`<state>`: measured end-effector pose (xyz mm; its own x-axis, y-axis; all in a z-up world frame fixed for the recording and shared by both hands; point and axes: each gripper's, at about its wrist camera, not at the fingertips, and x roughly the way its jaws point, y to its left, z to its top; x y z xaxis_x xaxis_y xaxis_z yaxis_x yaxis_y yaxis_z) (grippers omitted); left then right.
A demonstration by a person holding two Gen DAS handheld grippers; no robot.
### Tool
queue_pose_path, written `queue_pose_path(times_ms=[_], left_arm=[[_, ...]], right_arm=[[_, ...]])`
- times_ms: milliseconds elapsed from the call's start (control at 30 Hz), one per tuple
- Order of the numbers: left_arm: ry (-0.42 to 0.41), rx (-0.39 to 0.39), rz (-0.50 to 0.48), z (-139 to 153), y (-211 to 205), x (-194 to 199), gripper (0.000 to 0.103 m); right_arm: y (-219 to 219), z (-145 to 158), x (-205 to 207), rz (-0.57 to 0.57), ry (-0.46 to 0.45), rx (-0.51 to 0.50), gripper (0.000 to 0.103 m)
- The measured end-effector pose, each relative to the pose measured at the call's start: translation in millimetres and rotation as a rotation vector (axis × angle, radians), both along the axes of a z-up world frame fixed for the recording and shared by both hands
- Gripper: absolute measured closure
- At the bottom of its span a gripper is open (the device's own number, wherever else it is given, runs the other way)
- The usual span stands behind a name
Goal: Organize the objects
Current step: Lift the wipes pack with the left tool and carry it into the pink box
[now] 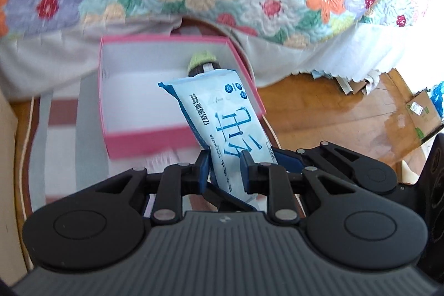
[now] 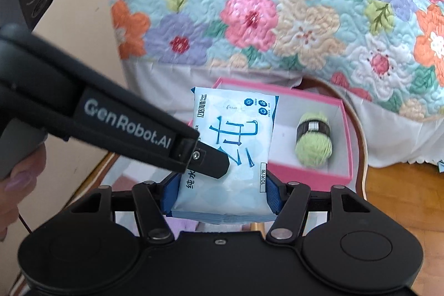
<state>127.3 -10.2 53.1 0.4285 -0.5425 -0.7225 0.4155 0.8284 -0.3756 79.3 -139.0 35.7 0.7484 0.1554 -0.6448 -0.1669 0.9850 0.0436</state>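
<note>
A light blue wet-wipes pack [image 1: 222, 113] with blue lettering is held over the near right edge of a pink box [image 1: 149, 143] with a white inside. My left gripper [image 1: 224, 171] is shut on the pack's lower part. My right gripper [image 2: 222, 196] is also shut on the same pack [image 2: 233, 129], clamping its two side edges. The left gripper's finger [image 2: 213, 161] lies across the pack's face in the right wrist view. A green yarn ball [image 2: 313, 140] with a dark band lies inside the box [image 2: 305, 174]; only its top shows behind the pack in the left wrist view [image 1: 202, 60].
The box sits on a striped cushion [image 1: 61, 129] on a round wooden chair seat [image 2: 363, 157]. A floral quilt [image 2: 277, 4] hangs from a bed just behind. Wooden floor [image 1: 347, 115] with cardboard scraps [image 1: 421, 113] lies to the right.
</note>
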Motion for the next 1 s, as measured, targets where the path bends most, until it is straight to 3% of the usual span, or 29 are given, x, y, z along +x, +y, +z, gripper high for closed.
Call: queue_pose_path(times_ms=[167, 333, 600, 700, 1000], left_arm=[[-0.001, 0.037, 0.001, 1.4, -16.0, 46.2, 0.082], [0.074, 0.04, 0.018, -15.2, -24.6, 98.4, 0.082], [0.211, 0.04, 0.057, -69.8, -38.4, 173.9, 0.082], [0.209, 0.063, 0.031, -90.3, -49.4, 190.7, 0.082], [0.272, 0.098, 0.053, -142.2, -66.5, 225.6, 0.082]], right_arm=[[-8.4, -2.8, 44.7, -0.032, 0.016, 0.051, 0.037], [-21.5, -13.9, 93.2, -0.053, 0.069, 0.064, 0.037], [-47.0, -61.4, 163.5, -0.101, 0.192, 0.149, 0.037], [-58.8, -80.3, 182.2, -0.14, 0.239, 0.199, 0.037], [-62.2, -128.6, 221.1, -0.154, 0.318, 0.153, 0.037]])
